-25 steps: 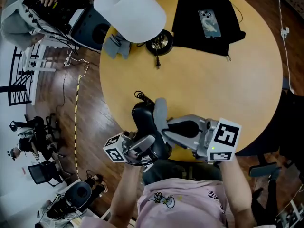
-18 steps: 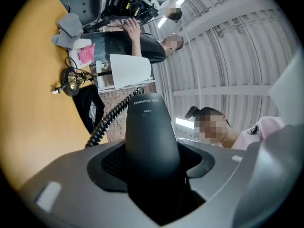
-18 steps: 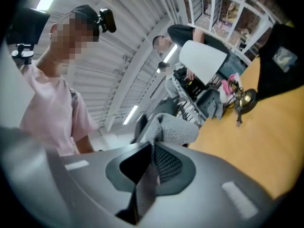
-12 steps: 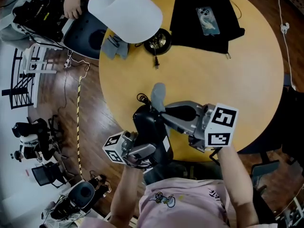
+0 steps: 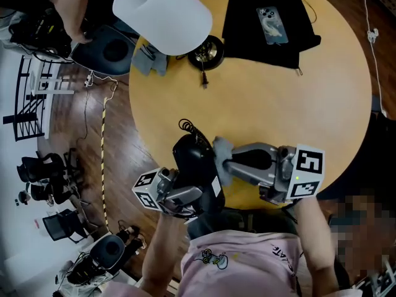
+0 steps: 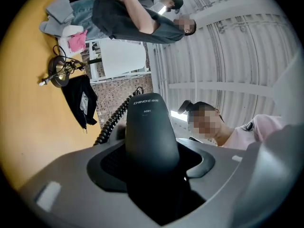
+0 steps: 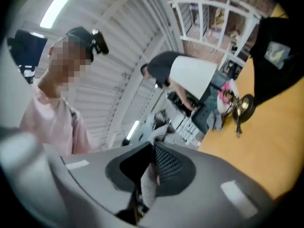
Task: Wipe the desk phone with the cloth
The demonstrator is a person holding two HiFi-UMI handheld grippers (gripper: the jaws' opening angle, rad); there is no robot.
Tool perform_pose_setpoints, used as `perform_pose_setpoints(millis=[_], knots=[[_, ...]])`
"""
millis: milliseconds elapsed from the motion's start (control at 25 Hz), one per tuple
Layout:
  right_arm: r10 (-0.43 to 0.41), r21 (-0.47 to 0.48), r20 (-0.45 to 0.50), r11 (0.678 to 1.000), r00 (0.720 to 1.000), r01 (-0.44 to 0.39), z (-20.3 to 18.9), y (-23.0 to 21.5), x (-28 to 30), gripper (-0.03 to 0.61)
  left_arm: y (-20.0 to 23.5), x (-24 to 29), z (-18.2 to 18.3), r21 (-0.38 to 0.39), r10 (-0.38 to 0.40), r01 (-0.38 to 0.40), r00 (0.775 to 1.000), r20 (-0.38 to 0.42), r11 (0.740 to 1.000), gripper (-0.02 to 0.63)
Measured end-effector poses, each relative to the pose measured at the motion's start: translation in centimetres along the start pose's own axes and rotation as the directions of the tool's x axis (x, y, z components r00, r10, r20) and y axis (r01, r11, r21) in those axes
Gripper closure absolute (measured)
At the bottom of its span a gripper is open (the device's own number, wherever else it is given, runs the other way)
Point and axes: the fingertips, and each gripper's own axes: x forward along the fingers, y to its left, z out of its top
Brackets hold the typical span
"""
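Observation:
The black desk phone (image 5: 193,156) is at the near left edge of the round wooden table (image 5: 278,110), its coiled cord (image 5: 185,127) behind it. My left gripper (image 5: 185,195) is shut on the black handset (image 6: 148,127), which stands up between its jaws in the left gripper view. My right gripper (image 5: 228,164) is shut on a small grey cloth (image 5: 221,154), and the cloth lies against the phone's right side. In the right gripper view a strip of that cloth (image 7: 148,182) shows pinched between the shut jaws.
A lamp with a white shade (image 5: 164,14) and brass base (image 5: 207,53) stands at the table's far side. A black fabric (image 5: 266,42) with a smartphone (image 5: 272,25) on it lies far right. Grey rags (image 5: 148,59) lie at the far left edge. A person's arm (image 5: 71,8) reaches over gear beyond the table.
My right gripper pushed the cloth away along the phone, then drew it back toward me and to the right. The left gripper kept its hold on the handset and lifted slightly.

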Motion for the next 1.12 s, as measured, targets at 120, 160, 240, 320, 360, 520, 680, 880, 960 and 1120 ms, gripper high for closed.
perform_pose_setpoints(millis=[120,160,240,320,360,520,680,880,960,1120], knots=[[-0.046,-0.006,0.157,0.999,0.987,0.048,4.9,-0.5,-0.1,0.552,1.1,-0.1,-0.8,0.005,0.066,-0.066,0.998,-0.019,0.998,0.310],[-0.046,-0.030,0.144,0.998,0.988,0.051,5.0,-0.1,0.0,0.552,1.7,-0.3,-0.8,0.010,0.101,-0.101,0.995,-0.020,0.995,0.310],[-0.047,-0.067,0.038,0.997,0.998,0.050,2.3,0.6,0.3,0.552,3.3,-0.8,-0.5,0.024,0.183,-0.183,0.983,-0.015,0.983,0.308],[-0.051,-0.074,-0.126,0.996,0.991,0.042,-3.1,1.2,0.0,0.552,5.0,-1.5,-0.2,0.036,0.268,-0.268,0.963,-0.017,0.963,0.310],[-0.054,-0.073,-0.196,0.997,0.979,0.041,-5.9,1.5,-0.4,0.552,5.7,-1.8,-0.2,0.041,0.304,-0.303,0.952,-0.027,0.952,0.308],[-0.109,-0.086,-0.155,0.992,0.982,0.096,-6.1,1.3,-0.8,0.552,7.4,-2.3,-1.3,0.080,0.402,-0.395,0.908,-0.120,0.915,0.308],[-0.184,-0.117,0.067,0.975,0.981,0.191,1.8,-1.6,0.2,0.551,8.9,-2.8,-3.0,0.102,0.469,-0.457,0.866,-0.175,0.883,0.308],[-0.237,-0.075,-0.063,0.970,0.969,0.232,-3.0,-2.7,-1.2,0.552,12.0,-4.0,-2.9,0.104,0.631,-0.622,0.760,-0.156,0.776,0.308],[-0.286,-0.060,-0.139,0.958,0.948,0.280,-7.1,-2.2,-3.3,0.552,14.3,-5.2,-2.8,0.167,0.742,-0.724,0.645,-0.183,0.670,0.308],[-0.378,0.014,-0.126,0.924,0.917,0.382,-10.1,-1.6,-7.2,0.551,18.2,-6.8,-3.5,0.356,0.892,-0.820,0.384,-0.240,0.449,0.307]])
